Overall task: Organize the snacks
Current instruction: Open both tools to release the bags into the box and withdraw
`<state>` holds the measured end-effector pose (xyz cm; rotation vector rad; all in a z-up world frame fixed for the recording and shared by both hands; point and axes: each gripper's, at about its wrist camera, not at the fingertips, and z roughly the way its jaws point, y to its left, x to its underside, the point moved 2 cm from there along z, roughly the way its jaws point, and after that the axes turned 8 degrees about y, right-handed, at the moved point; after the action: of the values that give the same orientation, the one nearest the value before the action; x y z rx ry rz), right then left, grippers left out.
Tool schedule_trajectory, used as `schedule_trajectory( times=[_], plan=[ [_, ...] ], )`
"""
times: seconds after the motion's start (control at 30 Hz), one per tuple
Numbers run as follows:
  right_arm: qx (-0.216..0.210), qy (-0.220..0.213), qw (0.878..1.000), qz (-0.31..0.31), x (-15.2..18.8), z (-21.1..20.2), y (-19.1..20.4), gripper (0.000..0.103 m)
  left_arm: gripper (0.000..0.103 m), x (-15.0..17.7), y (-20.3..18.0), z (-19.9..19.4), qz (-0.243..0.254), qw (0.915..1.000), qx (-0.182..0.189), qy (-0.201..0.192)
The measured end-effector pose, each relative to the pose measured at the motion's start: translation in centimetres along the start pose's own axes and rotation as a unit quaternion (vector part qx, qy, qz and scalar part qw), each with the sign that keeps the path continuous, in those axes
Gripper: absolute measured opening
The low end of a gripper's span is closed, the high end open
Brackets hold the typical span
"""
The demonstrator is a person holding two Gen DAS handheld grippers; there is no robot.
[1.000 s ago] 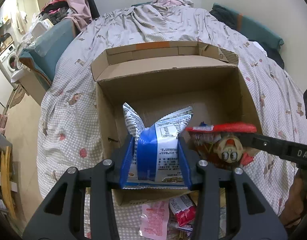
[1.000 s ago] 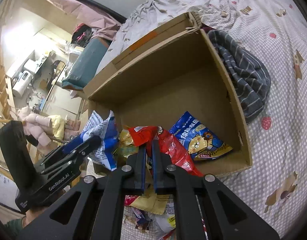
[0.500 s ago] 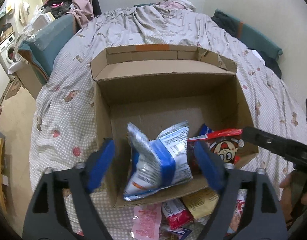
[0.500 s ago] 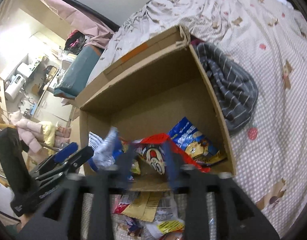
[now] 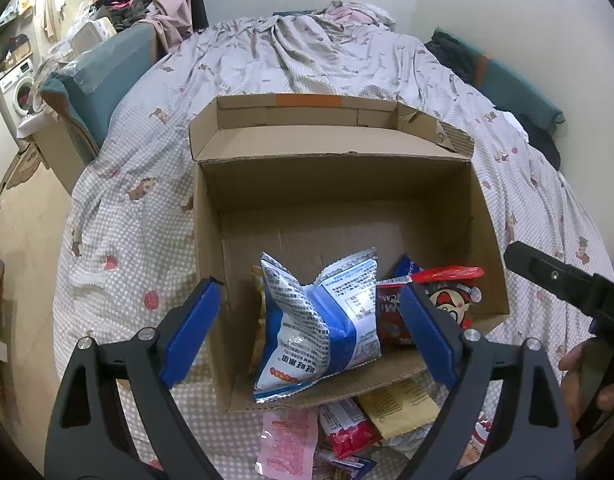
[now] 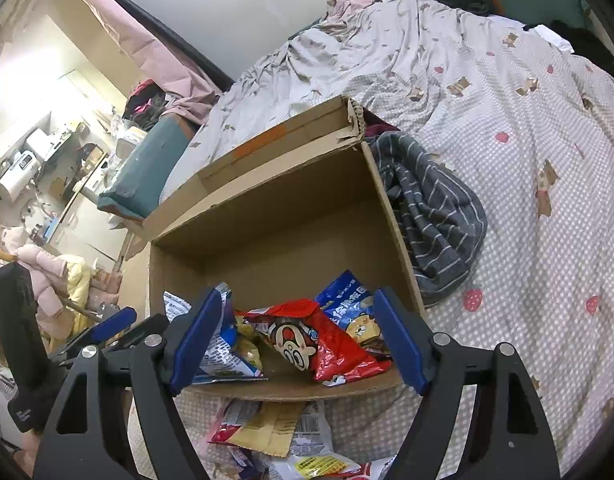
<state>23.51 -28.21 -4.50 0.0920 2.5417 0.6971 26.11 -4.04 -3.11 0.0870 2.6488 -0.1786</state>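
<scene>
A bed covered by a grey-and-white checked quilt with small bear and strawberry prints point(image 5: 155, 216) spreads out ahead of the left gripper point(image 5: 307, 332) and to both sides of it. Far ahead, the quilt is bunched into a rumpled heap point(image 5: 327, 44) against the pale wall. A dark grey knitted garment with thin white stripes point(image 6: 431, 216) lies crumpled on the quilt, ahead and to the right of the right gripper point(image 6: 297, 336). Far ahead and left of the left gripper stands a teal padded cushion point(image 5: 103, 76), and beyond it a white front-loading washing machine point(image 5: 17, 90). A pink cloth point(image 6: 147, 48) hangs far ahead and left of the right gripper.
</scene>
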Motion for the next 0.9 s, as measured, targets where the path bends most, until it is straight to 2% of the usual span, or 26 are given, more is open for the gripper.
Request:
schedule_trajectory(
  times=[0.37,0.53,0.9],
  plan=[
    [-0.004,-0.001,1.0,0.003,0.2,-0.5,0.1,0.081,0.089,0.6,0.3,-1.0,0.004,0.9999,-0.014,-0.008],
    [-0.007,0.001,1.0,0.001,0.6,-1.1,0.3,0.081,0.089,0.9,0.9,-2.1,-0.009,0.9999,-0.008,-0.01],
    [-0.004,0.008,1.0,-0.015,3.2,-3.6,1.6,0.081,0.089,4.5,2.6,-4.9,-0.027,0.9994,-0.015,-0.017]
  ],
)
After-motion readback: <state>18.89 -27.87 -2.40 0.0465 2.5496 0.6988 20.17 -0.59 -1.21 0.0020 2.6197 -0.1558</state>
